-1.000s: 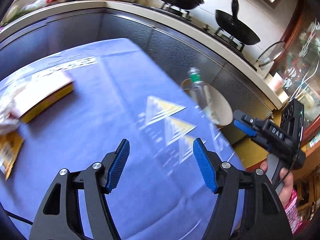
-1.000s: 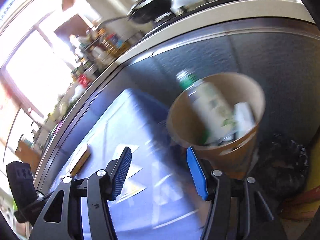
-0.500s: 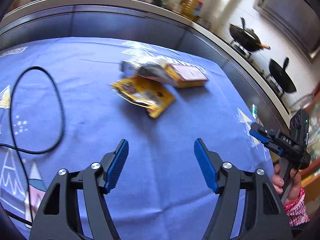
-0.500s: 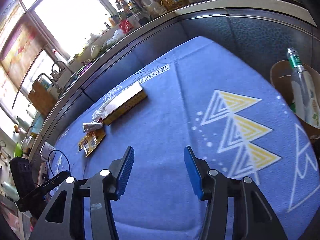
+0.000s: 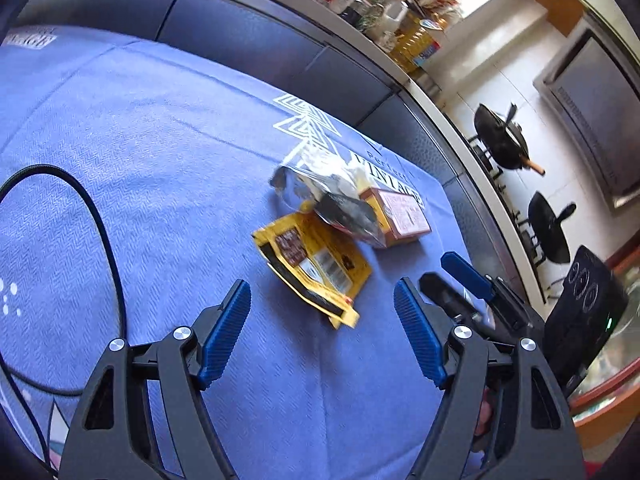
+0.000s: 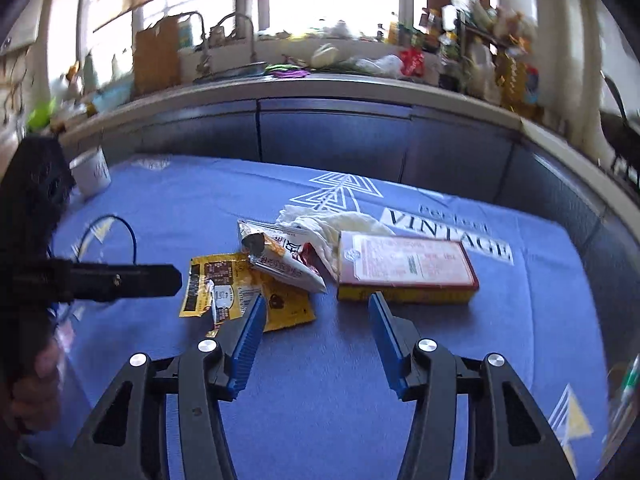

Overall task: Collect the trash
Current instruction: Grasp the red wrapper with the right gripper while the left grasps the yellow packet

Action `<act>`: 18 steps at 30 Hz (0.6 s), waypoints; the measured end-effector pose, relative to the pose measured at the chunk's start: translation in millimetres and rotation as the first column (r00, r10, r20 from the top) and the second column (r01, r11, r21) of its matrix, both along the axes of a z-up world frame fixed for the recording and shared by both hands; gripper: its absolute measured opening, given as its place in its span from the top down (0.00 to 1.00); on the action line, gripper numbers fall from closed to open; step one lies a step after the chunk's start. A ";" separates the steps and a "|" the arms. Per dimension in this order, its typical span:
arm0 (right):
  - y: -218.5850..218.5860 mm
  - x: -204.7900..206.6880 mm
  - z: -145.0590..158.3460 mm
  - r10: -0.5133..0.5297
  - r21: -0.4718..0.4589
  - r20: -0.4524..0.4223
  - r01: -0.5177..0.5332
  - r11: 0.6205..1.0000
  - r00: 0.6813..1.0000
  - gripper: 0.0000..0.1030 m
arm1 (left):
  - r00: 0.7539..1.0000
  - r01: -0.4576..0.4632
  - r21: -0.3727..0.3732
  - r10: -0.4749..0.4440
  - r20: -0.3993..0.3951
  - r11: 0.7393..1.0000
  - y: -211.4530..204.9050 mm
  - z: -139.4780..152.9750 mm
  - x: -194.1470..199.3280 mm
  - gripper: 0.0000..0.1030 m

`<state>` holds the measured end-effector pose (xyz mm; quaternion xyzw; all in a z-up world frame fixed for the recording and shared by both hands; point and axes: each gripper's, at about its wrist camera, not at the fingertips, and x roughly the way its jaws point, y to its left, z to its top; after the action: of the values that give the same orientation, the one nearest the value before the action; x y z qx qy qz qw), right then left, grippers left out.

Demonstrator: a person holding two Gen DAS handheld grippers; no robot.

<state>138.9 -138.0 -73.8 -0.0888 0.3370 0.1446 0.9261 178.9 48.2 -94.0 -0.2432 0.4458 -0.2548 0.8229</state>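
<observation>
Right gripper (image 6: 314, 320) wide, empty, over blue patterned tablecloth (image 6: 360, 400); left gripper (image 5: 322, 330) likewise.

Landmark: flat yellow foil wrapper (image 6: 244, 288).
- torn white-red sachet (image 6: 286, 258) overlaps its far edge
- crumpled white tissue (image 6: 332, 224) behind
- red-topped yellow carton (image 6: 408, 268) right

Risk: pads skid off flat foil; snagged sachet drags along, falls.

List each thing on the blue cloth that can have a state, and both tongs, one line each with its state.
Left tongs: open, empty.
Right tongs: open, empty.
Yellow wrapper: flat on the cloth, torn open.
White-and-red wrapper: crumpled, lying partly over the yellow wrapper.
White tissue: scrunched up.
Red-topped box: closed, lying flat.
White cup: upright.
Black cable: looped loosely.
</observation>
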 end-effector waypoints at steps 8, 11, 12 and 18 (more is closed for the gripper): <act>41.0 36.8 -28.2 0.097 -0.178 0.002 -0.095 0.980 0.995 0.85 | 1.000 -0.010 0.005 0.011 -0.024 1.000 -4.0 -11.7 25.2 0.35; 20.1 22.7 -23.0 0.068 -0.057 -0.005 -0.068 0.996 0.998 0.94 | 1.000 0.002 0.002 -0.002 -0.018 1.000 -10.1 -11.9 26.3 0.41; 10.1 14.0 -17.3 0.048 -0.004 -0.001 -0.048 0.999 0.999 0.94 | 1.000 0.011 -0.009 -0.012 -0.024 1.000 -12.3 -12.9 27.0 0.46; -53.0 -40.8 3.5 -0.018 0.242 -0.021 0.023 0.970 1.000 0.94 | 0.997 0.072 -0.014 -0.072 -0.021 0.997 -33.3 -17.4 22.2 0.98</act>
<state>98.0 -191.0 -70.3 0.0295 0.3265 0.1760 0.9282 201.2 14.8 -111.4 -0.2349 0.4613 -0.2846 0.8068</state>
